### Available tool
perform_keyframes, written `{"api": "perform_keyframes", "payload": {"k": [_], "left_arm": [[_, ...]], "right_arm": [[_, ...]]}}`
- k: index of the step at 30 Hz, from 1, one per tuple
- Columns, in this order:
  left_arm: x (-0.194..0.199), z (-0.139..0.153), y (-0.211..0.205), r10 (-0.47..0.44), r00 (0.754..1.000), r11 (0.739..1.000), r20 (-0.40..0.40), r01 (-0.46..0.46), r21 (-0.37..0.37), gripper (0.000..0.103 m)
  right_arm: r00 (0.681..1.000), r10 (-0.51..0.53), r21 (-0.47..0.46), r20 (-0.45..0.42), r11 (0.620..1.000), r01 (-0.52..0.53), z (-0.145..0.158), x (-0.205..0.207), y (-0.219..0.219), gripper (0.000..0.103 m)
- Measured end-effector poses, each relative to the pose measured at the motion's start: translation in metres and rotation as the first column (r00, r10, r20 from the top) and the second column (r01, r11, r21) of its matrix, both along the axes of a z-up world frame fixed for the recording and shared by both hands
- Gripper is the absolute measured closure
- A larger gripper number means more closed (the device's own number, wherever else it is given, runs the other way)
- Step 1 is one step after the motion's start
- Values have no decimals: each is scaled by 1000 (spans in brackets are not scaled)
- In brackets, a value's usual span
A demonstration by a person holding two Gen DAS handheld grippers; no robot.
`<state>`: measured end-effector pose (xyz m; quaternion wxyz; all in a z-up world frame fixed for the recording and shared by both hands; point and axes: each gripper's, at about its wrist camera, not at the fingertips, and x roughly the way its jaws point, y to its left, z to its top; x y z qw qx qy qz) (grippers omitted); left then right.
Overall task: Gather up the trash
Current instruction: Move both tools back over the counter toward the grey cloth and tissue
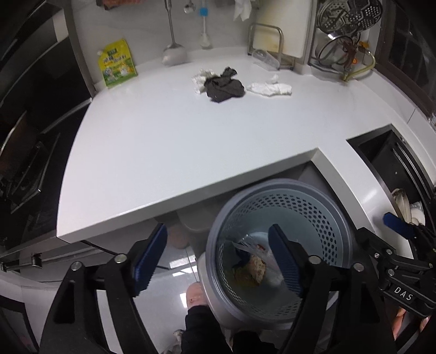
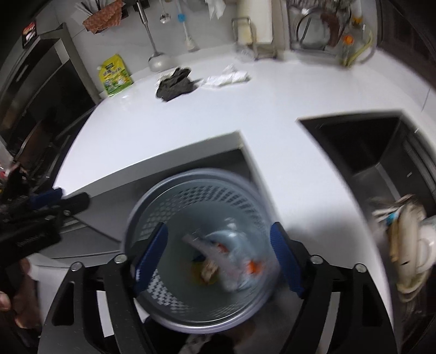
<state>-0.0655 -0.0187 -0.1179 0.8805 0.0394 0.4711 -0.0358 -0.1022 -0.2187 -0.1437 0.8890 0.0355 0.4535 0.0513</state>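
Note:
A blue-grey perforated waste bin [image 1: 313, 217] stands on the floor below the edge of the white counter [image 1: 177, 141]. Food scraps and a plastic wrapper [image 1: 253, 268] lie at its bottom. My left gripper [image 1: 218, 258] hangs open over the bin's left rim with nothing between its fingers. In the right wrist view, my right gripper [image 2: 218, 254] is open above the bin [image 2: 190, 196], and wrappers and scraps [image 2: 226, 261] lie loose below it. At the back of the counter sit a dark crumpled wad [image 1: 224, 85], a white tissue [image 1: 269, 88], a second white tissue [image 1: 200, 80] and a green pouch [image 1: 117, 64].
A black sink [image 2: 368, 141] is cut into the counter at the right, with dishes [image 2: 408, 239] in it. A stove [image 1: 27, 168] lies to the left. A ladle [image 1: 173, 53], a cutting board [image 1: 283, 24] and a dish rack [image 1: 346, 32] line the back wall. A person's foot [image 1: 194, 295] is beside the bin.

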Motion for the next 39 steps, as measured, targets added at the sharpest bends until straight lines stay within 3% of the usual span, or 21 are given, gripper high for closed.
{"api": "perform_keyframes", "payload": {"k": [5, 13, 19, 24, 30, 39], "left_arm": [[-1, 20, 5, 38, 997, 999, 74, -39, 10, 9], [3, 38, 8, 76, 988, 997, 134, -78, 12, 7], [17, 51, 16, 104, 982, 994, 158, -102, -25, 6], [41, 66, 26, 139, 969, 990, 203, -134, -41, 6], [80, 75, 34, 162, 956, 987, 243, -159, -30, 6], [138, 70, 41, 173, 955, 985, 239, -169, -40, 6]], "right_arm": [[995, -33, -100, 98, 994, 43, 17, -3, 2, 21], [967, -137, -122, 214, 978, 166, 40, 7, 1, 21], [954, -72, -198, 290, 971, 134, 59, 21, 13, 21], [963, -38, -157, 266, 984, 82, 67, 45, 17, 21], [957, -84, -114, 278, 986, 120, 77, 80, 14, 21], [966, -102, -108, 239, 986, 131, 69, 145, 0, 21]]}}
